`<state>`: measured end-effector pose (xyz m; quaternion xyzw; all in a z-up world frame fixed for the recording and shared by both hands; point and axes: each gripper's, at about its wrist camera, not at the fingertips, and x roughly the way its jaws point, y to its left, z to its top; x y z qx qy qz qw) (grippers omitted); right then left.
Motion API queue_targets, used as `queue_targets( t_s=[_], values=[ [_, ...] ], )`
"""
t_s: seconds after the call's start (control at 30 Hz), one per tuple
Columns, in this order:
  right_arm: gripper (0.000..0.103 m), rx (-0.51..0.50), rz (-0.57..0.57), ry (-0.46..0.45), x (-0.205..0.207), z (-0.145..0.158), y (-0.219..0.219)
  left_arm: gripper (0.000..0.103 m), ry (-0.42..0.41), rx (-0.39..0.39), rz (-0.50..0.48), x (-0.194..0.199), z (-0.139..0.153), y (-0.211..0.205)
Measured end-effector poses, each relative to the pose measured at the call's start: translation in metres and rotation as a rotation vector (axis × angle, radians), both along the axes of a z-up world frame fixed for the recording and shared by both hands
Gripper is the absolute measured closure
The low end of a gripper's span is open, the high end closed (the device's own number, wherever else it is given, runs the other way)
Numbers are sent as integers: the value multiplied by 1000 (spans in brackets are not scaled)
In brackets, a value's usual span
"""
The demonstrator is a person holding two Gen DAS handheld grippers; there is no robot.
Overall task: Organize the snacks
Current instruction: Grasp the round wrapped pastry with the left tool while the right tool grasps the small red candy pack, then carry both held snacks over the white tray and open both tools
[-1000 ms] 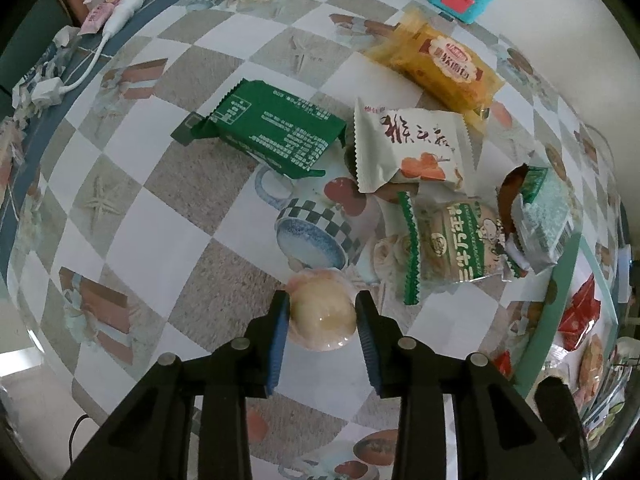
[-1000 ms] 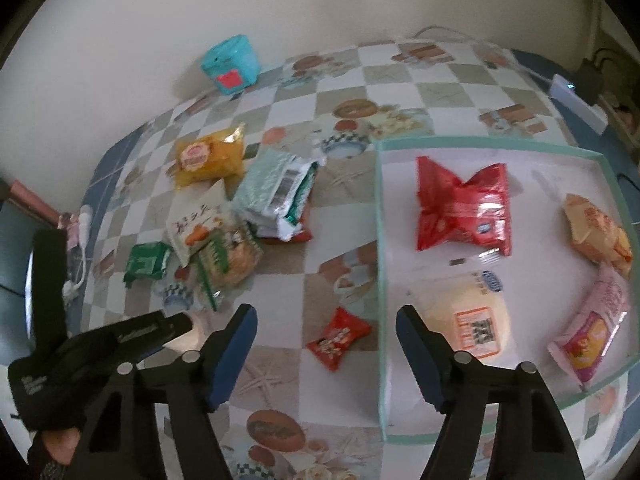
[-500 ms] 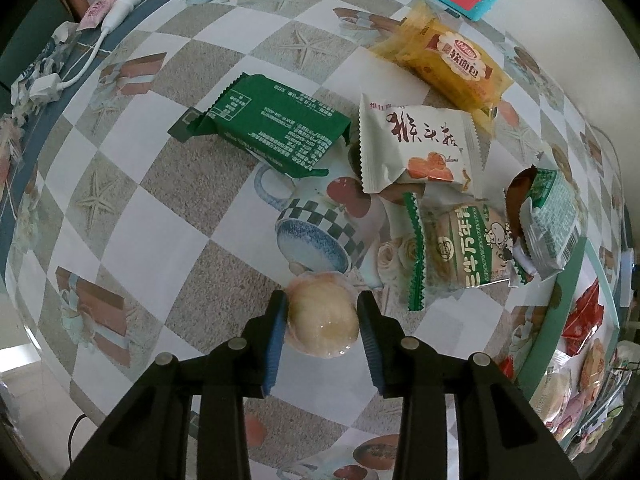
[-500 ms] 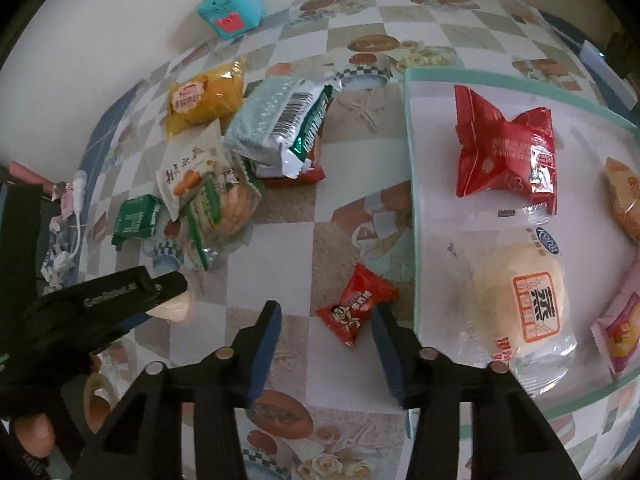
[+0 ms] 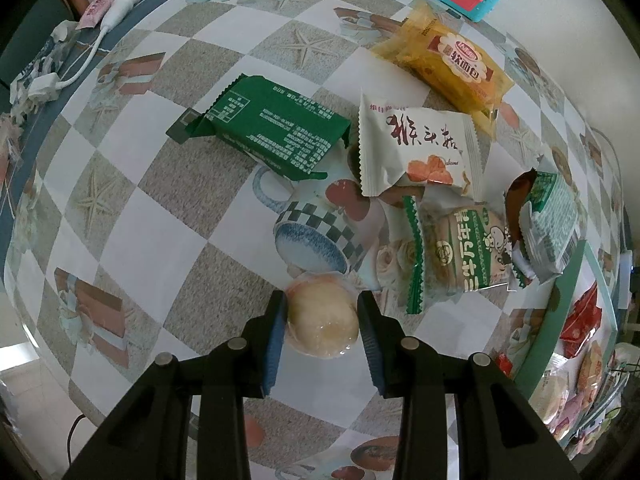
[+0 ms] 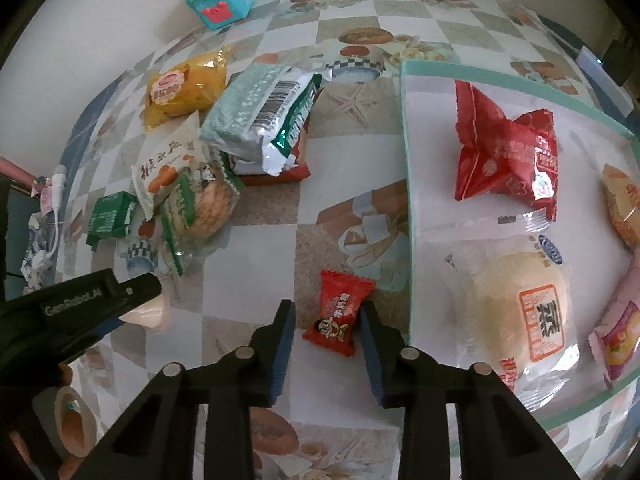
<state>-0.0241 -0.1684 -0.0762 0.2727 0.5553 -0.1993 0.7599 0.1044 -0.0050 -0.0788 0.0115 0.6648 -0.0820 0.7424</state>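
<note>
Left tongs clamp the bun; right tongs have just been closing around the candy, one pad touching. You lift next toward the tray.

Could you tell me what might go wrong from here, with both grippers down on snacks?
The right gripper has just been closing on the small red candy, but only one pad touches its wrapper, so it may twist away. The left gripper squeezes a soft round jelly cup, which could deform or pop out.
</note>
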Motion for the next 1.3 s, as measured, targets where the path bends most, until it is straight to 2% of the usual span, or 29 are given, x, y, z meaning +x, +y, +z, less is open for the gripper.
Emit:
queue_targets(
  t_s=[0.17,0.43,0.63,0.93,1.3],
  values=[
    [81,-29,10,12,3,0,1,65,-8,-2,-7,1,-1,-1],
    [82,-31,25,-17,5,9,8,66,-14,-20,2,0,4,0],
    [82,-40,17,-64,1,25,6,66,-54,-37,10,-2,21,4],
    [82,-49,-8,-120,-7,43,1,66,-142,-106,-11,-12,61,5],
    [82,-62,-64,-153,-19,56,-10,66,-176,-148,-63,-25,77,2]
  ],
)
